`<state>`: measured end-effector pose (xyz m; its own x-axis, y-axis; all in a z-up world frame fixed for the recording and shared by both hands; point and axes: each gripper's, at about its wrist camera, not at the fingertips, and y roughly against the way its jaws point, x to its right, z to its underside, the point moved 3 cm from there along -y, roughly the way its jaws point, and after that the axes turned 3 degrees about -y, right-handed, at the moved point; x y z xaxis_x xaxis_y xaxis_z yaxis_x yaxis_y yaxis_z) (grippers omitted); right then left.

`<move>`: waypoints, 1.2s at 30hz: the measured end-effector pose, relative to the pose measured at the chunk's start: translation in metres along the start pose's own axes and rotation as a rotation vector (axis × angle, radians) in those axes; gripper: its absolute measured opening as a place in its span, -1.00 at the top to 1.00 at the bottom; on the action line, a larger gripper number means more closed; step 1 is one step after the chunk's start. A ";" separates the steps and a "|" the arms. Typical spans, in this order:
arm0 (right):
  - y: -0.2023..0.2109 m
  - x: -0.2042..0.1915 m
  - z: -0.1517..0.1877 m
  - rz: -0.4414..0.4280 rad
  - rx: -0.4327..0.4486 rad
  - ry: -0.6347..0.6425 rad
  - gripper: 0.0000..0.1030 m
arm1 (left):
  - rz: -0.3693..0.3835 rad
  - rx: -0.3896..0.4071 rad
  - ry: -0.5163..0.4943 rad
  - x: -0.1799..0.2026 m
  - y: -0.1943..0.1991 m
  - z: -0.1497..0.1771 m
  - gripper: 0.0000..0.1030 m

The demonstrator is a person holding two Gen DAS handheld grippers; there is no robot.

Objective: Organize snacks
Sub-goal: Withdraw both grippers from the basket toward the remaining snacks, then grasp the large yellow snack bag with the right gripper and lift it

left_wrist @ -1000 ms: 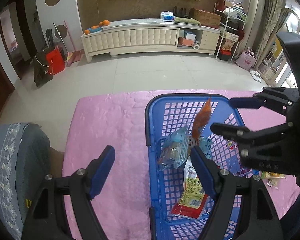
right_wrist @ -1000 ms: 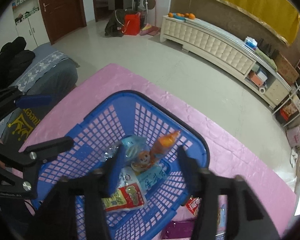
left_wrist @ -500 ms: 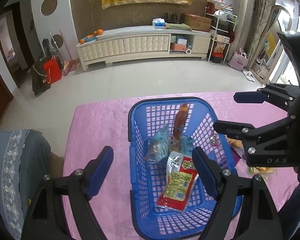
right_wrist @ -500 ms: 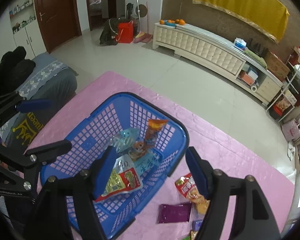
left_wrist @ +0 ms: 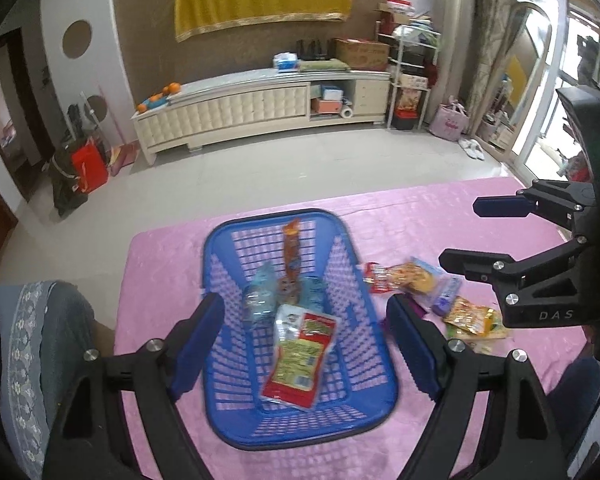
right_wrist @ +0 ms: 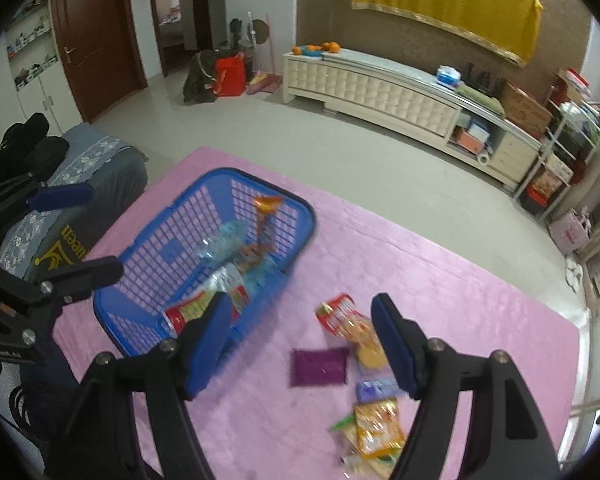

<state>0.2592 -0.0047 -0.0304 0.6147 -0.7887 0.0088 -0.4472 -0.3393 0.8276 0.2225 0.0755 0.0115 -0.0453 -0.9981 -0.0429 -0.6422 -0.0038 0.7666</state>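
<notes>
Pulled back and up from the blue basket [left_wrist: 220, 360] since a second ago, both claws, with far more of the pink worktop [left_wrist: 160, 272] now showing. Left claw [left_wrist: 304, 344] just been opening, wide apart, nothing gripped; right claw [right_wrist: 300, 344] likewise widened, empty. Slightly blurred, the basket's near rim in both views. In the basket: a red-and-yellow packet [left_wrist: 300, 360], a clear bluish bag [left_wrist: 260, 296], an orange stick pack [left_wrist: 291, 248]. Right of the basket, loose on the worktop: a purple pouch [right_wrist: 319, 366], a red-ended biscuit pack [right_wrist: 348, 324], a yellow packet [right_wrist: 378, 426], partly cut off by the claw.
</notes>
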 end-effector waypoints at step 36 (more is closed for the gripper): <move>-0.049 0.126 0.157 -0.066 -0.306 -0.182 -0.47 | 0.113 -0.221 -0.193 0.183 -0.102 0.050 -0.60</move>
<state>0.2559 -0.1679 -0.1578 0.4973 -0.8581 -0.1278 -0.1784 -0.2453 0.9529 0.2415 -0.1042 -0.1060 -0.2651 -0.9627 -0.0543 -0.4440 0.0719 0.8931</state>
